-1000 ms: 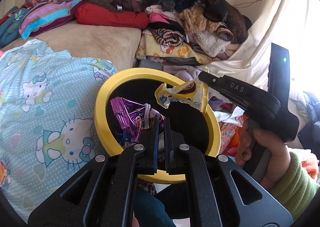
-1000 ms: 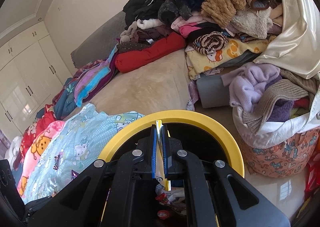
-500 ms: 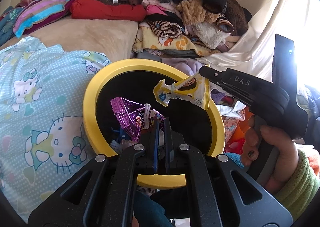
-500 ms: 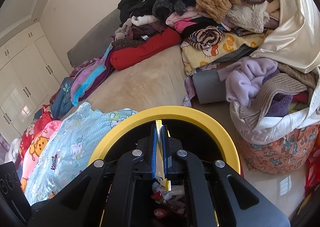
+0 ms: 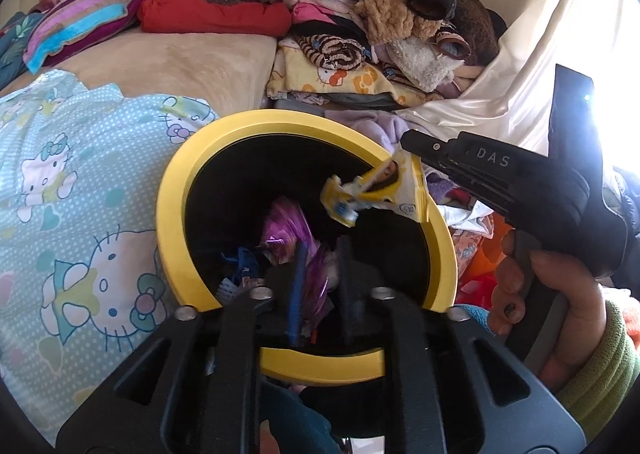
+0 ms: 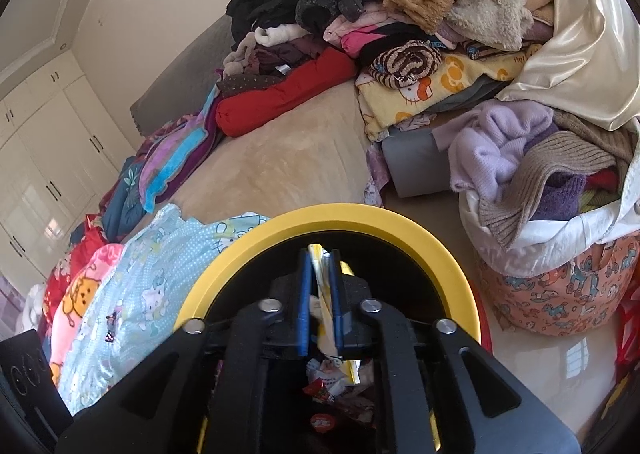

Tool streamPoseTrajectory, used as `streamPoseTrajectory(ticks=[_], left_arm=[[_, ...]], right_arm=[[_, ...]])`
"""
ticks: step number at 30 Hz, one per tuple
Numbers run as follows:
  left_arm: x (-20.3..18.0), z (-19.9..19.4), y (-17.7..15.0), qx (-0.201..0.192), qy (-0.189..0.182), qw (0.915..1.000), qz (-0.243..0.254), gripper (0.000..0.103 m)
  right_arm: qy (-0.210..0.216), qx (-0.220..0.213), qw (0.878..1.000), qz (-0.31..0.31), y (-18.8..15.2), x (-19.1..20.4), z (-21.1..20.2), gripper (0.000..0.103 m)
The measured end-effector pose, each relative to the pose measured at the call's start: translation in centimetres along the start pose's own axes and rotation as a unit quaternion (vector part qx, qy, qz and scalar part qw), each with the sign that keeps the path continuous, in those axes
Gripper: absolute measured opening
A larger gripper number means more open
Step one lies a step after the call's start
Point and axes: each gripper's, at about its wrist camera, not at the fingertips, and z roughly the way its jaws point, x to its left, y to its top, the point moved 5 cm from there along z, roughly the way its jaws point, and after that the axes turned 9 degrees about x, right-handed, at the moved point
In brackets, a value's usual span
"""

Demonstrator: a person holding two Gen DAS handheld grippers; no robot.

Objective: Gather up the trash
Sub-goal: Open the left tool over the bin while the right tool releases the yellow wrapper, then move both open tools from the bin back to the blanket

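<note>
A purple wrapper (image 5: 296,230) hangs blurred over the mouth of the yellow-rimmed bin (image 5: 172,214), between the opening fingers of the left tongs (image 5: 320,286); it seems no longer pinched. The right tongs (image 6: 320,294), held in a hand (image 5: 560,294) with a green sleeve (image 5: 600,374), are opening too, with a yellow wrapper (image 5: 376,190) between the pads above the bin; whether they press it cannot be told. More trash (image 6: 332,386) lies inside. A cartoon blanket (image 5: 72,214) covers the bed (image 5: 180,62) beside it, under piled clothes (image 5: 360,14).
</note>
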Motion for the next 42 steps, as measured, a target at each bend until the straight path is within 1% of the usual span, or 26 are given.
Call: streamPoseTrajectory(ticks=[1, 3, 5, 6, 7, 8, 9, 10, 12, 16, 18, 21, 28, 33, 42], left_arm=[[0.1, -0.1, 0.0, -0.001, -0.001, 1.0000, -0.004, 0.035], [0.5, -0.6, 0.0, -0.008, -0.002, 0.9999, -0.015, 0.050], [0.9, -1.1, 0.0, -0.015, 0.001, 0.9996, -0.023, 0.063], [1.2, -1.4, 0.1, -0.021, 0.003, 0.9994, -0.028, 0.074], [1.5, -1.8, 0.2, -0.027, 0.002, 0.9991, -0.033, 0.082], [1.6, -2.2, 0.3, -0.032, 0.003, 0.9988, -0.037, 0.085], [1.9, -2.5, 0.3, -0.036, 0.006, 0.9985, -0.041, 0.090], [2.2, -2.8, 0.4, -0.039, 0.010, 0.9982, -0.045, 0.092], [2.6, -3.5, 0.5, -0.048, 0.015, 0.9975, -0.051, 0.092], [3.4, -4.8, 0.4, -0.061, 0.040, 0.9958, -0.056, 0.092], [3.8, -5.4, 0.4, -0.066, 0.049, 0.9949, -0.058, 0.092], [4.4, -6.5, 0.4, -0.077, 0.059, 0.9933, -0.063, 0.092], [6.5, -9.1, 0.5, -0.099, 0.085, 0.9880, -0.082, 0.092], [8.4, -10.9, 0.5, -0.116, 0.092, 0.9836, -0.103, 0.092], [11.5, -13.6, 0.2, -0.141, 0.118, 0.9742, -0.131, 0.092]], right_arm=[[0.000, -0.002, 1.000, 0.001, 0.0, 0.0, -0.1, 0.017], [-0.008, -0.007, 1.000, -0.004, 0.1, 0.1, -0.3, 0.021], [-0.014, -0.014, 1.000, -0.011, 0.2, 0.3, -0.6, 0.028], [-0.015, -0.016, 1.000, -0.013, 0.2, 0.4, -0.7, 0.029], [-0.016, -0.017, 1.000, -0.015, 0.2, 0.6, -0.8, 0.031], [-0.017, -0.017, 1.000, -0.017, 0.2, 0.7, -0.8, 0.034], [-0.018, -0.018, 0.999, -0.020, 0.2, 0.8, -0.9, 0.036], [-0.019, -0.020, 0.999, -0.022, 0.2, 1.0, -0.9, 0.039], [-0.018, -0.020, 0.999, -0.026, 0.2, 1.4, -1.0, 0.041], [-0.011, -0.023, 0.999, -0.033, 0.1, 2.3, -1.4, 0.048], [-0.008, -0.024, 0.999, -0.039, 0.1, 2.9, -1.6, 0.049], [-0.004, -0.027, 0.998, -0.049, 0.1, 3.9, -2.0, 0.052], [0.014, -0.032, 0.997, -0.075, -0.4, 6.6, -2.7, 0.055], [0.033, -0.031, 0.994, -0.102, -0.9, 9.1, -3.2, 0.057], [0.058, -0.012, 0.989, -0.134, -2.7, 12.8, -3.1, 0.059]])
